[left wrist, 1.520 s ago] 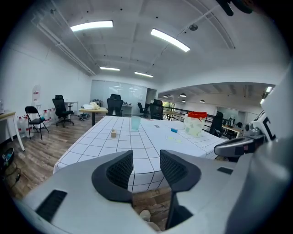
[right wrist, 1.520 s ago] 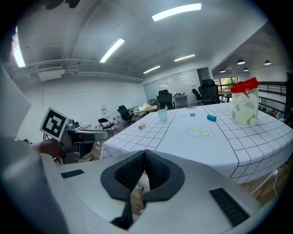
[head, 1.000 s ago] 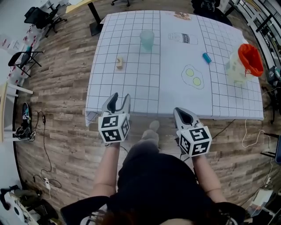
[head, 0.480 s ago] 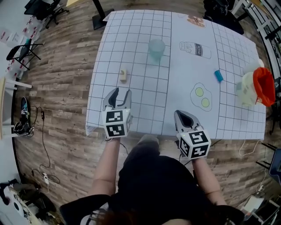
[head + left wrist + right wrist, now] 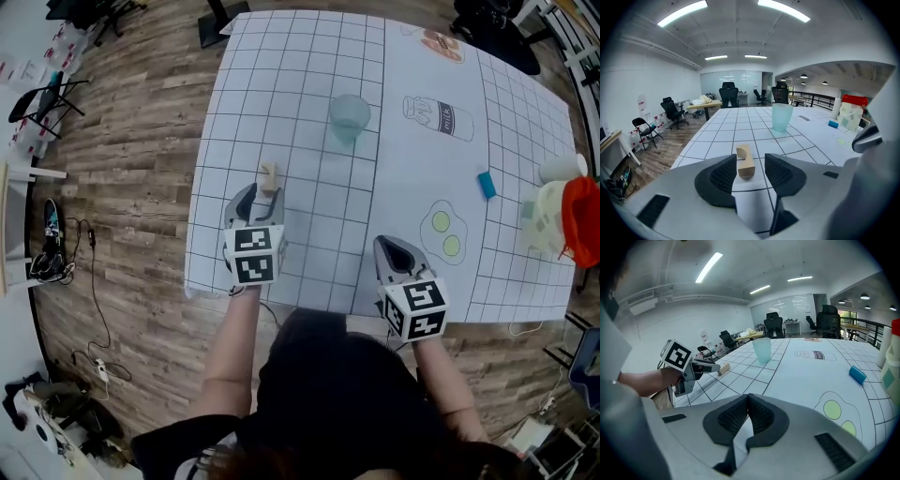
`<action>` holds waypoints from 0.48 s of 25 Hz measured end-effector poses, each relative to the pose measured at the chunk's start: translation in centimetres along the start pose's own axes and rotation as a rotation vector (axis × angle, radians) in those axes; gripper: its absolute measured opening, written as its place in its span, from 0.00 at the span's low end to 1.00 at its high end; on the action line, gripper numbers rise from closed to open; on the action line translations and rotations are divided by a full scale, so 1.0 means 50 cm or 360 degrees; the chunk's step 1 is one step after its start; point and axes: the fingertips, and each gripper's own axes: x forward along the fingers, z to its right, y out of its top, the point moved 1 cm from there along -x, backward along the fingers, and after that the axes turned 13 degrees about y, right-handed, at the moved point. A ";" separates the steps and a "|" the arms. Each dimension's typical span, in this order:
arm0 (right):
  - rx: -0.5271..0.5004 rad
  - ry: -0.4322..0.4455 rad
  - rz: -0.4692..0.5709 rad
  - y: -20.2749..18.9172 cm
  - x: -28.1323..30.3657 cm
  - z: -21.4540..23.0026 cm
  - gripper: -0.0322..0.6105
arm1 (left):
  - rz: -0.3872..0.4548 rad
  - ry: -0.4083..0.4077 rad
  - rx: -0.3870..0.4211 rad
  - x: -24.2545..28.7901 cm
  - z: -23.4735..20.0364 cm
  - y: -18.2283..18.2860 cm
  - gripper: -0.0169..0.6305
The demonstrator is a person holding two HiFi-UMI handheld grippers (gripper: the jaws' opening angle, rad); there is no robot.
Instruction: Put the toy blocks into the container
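**A:** Head view?
**B:** The wooden block (image 5: 269, 175) lies on the counter (image 5: 281, 94), on the person's side of the teal cup (image 5: 350, 118), just ahead of the left claw (image 5: 260, 196).

**A:** Left gripper view?
**B:** The jaws are apart, and the block shows in the gap, untouched.

**A:** Right gripper view?
**B:** The right claw (image 5: 748, 401) is closed and empty.

One wooden block (image 5: 269, 175), one blue block (image 5: 486, 184), one pale green cup (image 5: 350, 118), one red-topped tub (image 5: 562, 220), one gridded table (image 5: 281, 75).
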 end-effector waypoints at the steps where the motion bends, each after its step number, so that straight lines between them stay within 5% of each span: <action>1: 0.0002 0.0007 -0.0010 0.002 0.008 0.005 0.07 | -0.0023 0.0002 0.0000 0.009 0.000 -0.005 0.34; 12: 0.0023 0.0037 -0.0078 0.014 0.064 0.019 0.08 | -0.0184 -0.0015 -0.0021 0.067 -0.006 -0.036 0.30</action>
